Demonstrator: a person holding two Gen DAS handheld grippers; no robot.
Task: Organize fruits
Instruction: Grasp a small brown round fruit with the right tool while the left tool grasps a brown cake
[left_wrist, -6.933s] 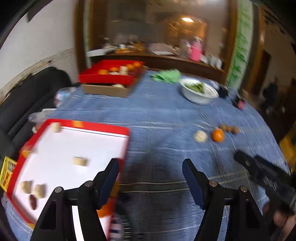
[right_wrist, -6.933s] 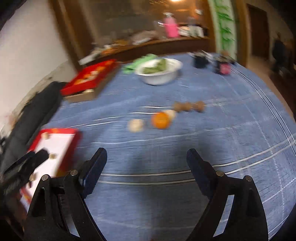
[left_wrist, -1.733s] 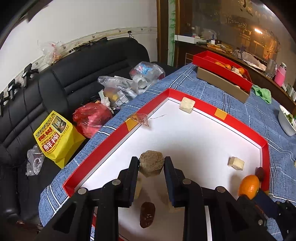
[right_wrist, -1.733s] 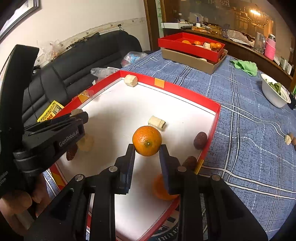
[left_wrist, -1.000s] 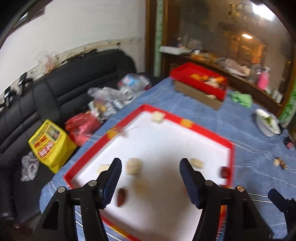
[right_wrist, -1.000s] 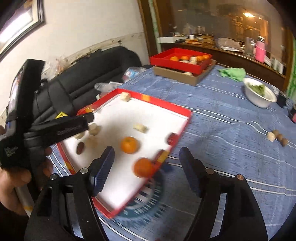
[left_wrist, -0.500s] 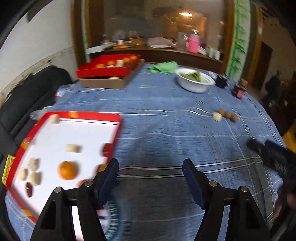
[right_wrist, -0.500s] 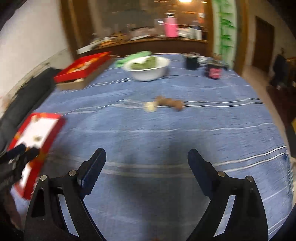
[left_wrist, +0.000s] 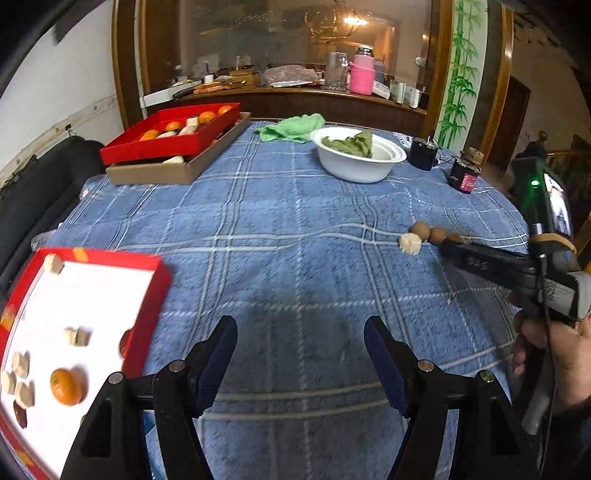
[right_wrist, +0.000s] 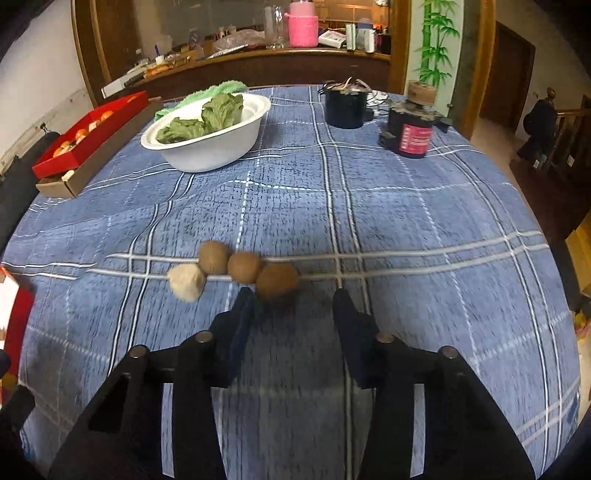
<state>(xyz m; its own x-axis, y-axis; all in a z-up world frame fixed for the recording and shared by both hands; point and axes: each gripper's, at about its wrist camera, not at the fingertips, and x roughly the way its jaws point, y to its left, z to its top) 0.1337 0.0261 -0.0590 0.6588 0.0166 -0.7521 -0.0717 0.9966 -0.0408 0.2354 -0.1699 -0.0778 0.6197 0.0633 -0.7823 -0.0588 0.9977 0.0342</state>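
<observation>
Three round brown fruits (right_wrist: 243, 267) and a pale lump (right_wrist: 186, 281) lie in a row on the blue checked tablecloth. My right gripper (right_wrist: 293, 295) hovers just short of them, its jaws closing. The nearest brown fruit (right_wrist: 277, 280) sits at the fingertips, close to the left finger, and the pads do not press on it. My left gripper (left_wrist: 299, 332) is open over bare cloth with nothing between its fingers. To its left is the red-rimmed white tray (left_wrist: 147, 321), holding an orange (left_wrist: 65, 386), pale chunks and a dark date.
A white bowl of greens (right_wrist: 207, 147), a black cup (right_wrist: 345, 107) and a dark jar with a red label (right_wrist: 412, 136) stand at the back. A red box on a cardboard box (left_wrist: 173, 136) and a green cloth (left_wrist: 291, 127) are far left. A black sofa borders the left.
Both grippers swung from the tray to the right part of the table. The right gripper came down close to the brown fruits and its jaws narrowed. The left stayed open.
</observation>
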